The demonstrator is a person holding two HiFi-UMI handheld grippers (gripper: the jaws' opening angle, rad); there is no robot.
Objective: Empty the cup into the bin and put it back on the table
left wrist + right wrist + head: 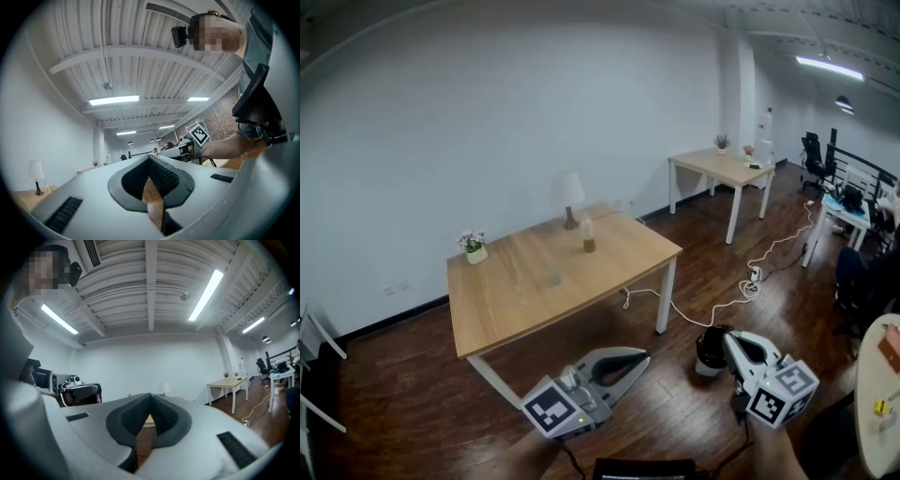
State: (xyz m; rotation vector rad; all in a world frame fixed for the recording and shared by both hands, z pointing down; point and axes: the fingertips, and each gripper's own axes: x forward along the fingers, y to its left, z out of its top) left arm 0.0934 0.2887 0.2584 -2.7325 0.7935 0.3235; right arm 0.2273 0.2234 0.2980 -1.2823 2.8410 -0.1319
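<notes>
The cup [589,241], small and clear with something brown in its bottom, stands toward the back of the light wooden table [525,300] in the head view. A black bin [709,352] sits on the dark wood floor to the right of the table's front leg. My left gripper [644,356] is low in front of the table, shut and empty. My right gripper [725,335] is shut on nothing, its tip just over the bin. Each gripper view shows its own jaws meeting, left [149,157] and right [151,394], pointing up at the ceiling.
On the table stand a white lamp [570,197] and a small flower pot [473,247]. A second table [727,169] is at the back right. A white cable [712,302] crosses the floor. A round white tabletop [874,398] is at the right edge, a white chair [313,349] at the left.
</notes>
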